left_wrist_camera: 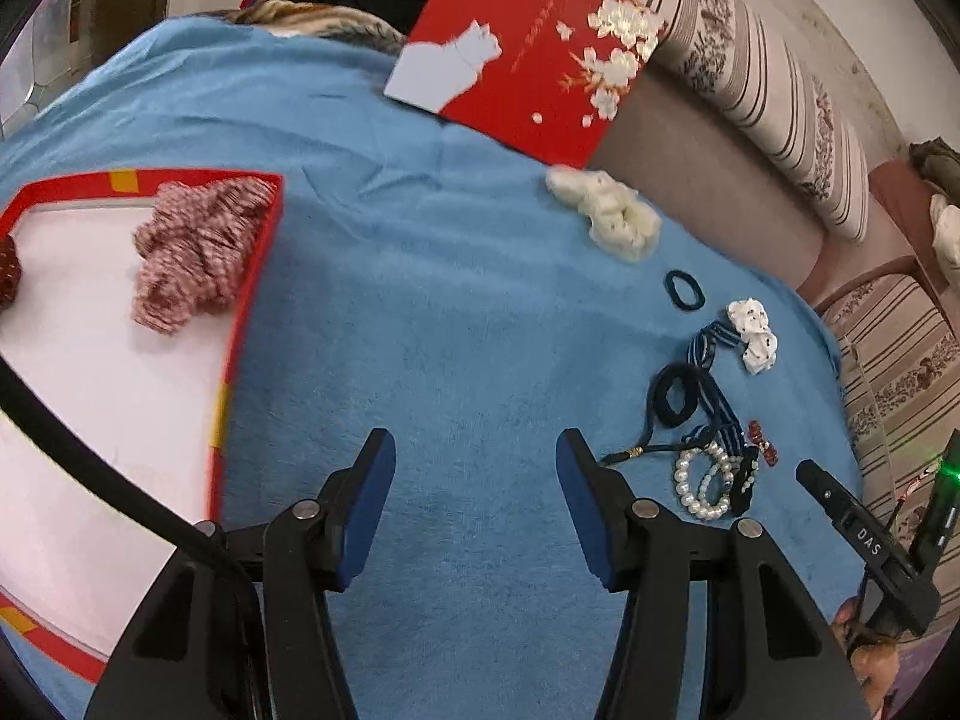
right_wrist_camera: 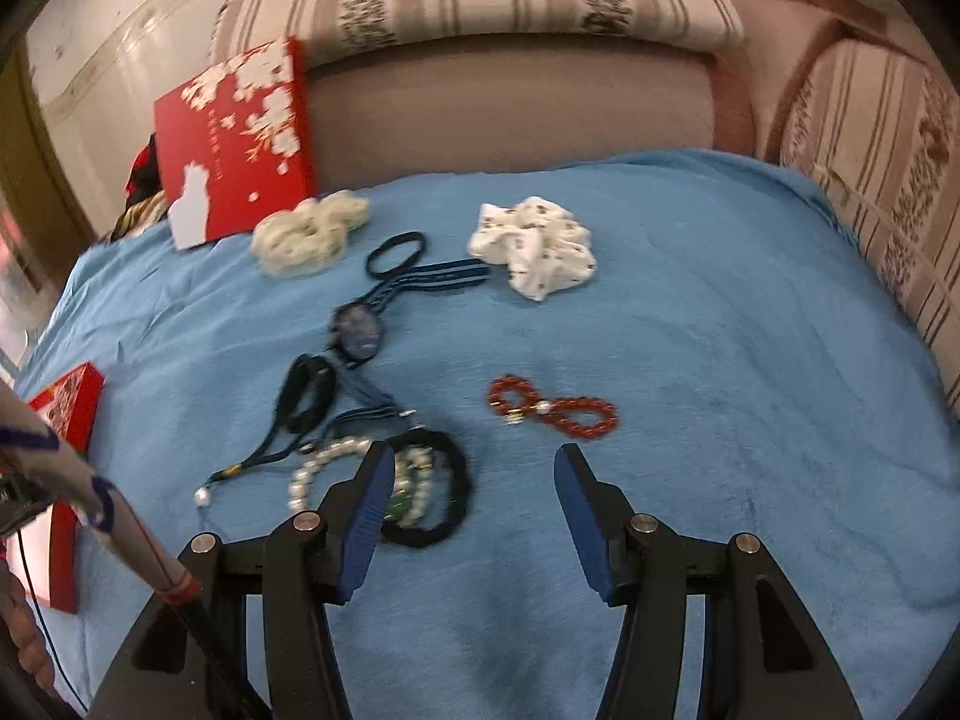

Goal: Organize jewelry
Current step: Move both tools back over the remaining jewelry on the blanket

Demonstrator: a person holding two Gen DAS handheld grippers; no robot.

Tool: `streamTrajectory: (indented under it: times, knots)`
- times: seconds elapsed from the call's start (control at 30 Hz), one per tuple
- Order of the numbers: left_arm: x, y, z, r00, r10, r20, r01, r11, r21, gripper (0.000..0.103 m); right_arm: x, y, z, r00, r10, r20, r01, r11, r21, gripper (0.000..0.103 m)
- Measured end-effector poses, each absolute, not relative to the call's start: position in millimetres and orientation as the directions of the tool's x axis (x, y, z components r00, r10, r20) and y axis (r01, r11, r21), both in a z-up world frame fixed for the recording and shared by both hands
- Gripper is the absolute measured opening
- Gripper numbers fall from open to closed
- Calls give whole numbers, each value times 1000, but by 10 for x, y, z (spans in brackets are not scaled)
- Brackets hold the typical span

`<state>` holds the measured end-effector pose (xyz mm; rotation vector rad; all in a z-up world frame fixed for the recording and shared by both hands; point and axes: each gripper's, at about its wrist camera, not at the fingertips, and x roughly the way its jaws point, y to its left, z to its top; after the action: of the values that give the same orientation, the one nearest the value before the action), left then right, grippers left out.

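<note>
While the blue terry-cloth cover [right_wrist_camera: 690, 312] over the bench spreads beneath everything, we count it the largest thing here, soft enough that small pieces sink a little into its pile. Next comes the open red cardboard box with a white lining [left_wrist_camera: 252, 276], lying at the left, with a pink-and-white woven scrunchie [left_wrist_camera: 192, 252] already resting against its inner wall; its red lid printed with white blossoms [right_wrist_camera: 240, 138] leans at the far edge. Our left hand-held gripper [left_wrist_camera: 474, 480] hangs over bare cloth with its jaws spread wide and nothing between them, and our right hand-held gripper [right_wrist_camera: 471, 492] is likewise spread and empty, just above the loose pile. Of the jewelry, the white fabric scrunchie with small dark print [right_wrist_camera: 534, 252] and the cream fluffy scrunchie [right_wrist_camera: 306, 234] lie farthest off; we judge both light and squashy, safe to pinch anywhere. The navy striped cord with an oval pendant [right_wrist_camera: 360, 330] is limp and tangles with a black elastic hair tie [right_wrist_camera: 306, 390], so we would take it by the pendant. The pearl bead bracelet [right_wrist_camera: 318, 468] lies just beside the right gripper's left finger, slippery and round; we would clamp across the strand. The red bead bracelet [right_wrist_camera: 552, 408] lies apart, twisted into a figure eight, best gripped at its crossing
</note>
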<state>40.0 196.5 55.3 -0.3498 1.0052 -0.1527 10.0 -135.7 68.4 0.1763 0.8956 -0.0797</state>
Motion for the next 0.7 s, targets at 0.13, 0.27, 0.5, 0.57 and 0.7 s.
streamTrajectory:
  times: [0.13, 0.27, 0.5, 0.57, 0.7]
  knots:
    - [499, 1888, 440, 503, -360, -786, -33, 900, -434, 54, 112, -1549, 573, 655, 24, -755, 162, 972, 172, 60]
    - [615, 1631, 349, 487, -410, -771, -5, 882, -471, 54, 195, -1755, 522, 653, 90, -752, 178, 947, 268, 60]
    - [671, 990, 190, 463, -383, -799, 134, 922, -365, 54, 281, -1854, 492, 653, 126, -747, 162, 940, 301, 60]
    - [669, 837, 124, 465, -338, -818, 161, 941, -298, 54, 296, -1845, 446, 643, 141, -753, 159, 937, 312, 60]
    - [618, 653, 124, 486, -237, -841, 212, 966, -150, 6, 295, -1796, 449, 645, 149, -750, 138, 942, 306, 60]
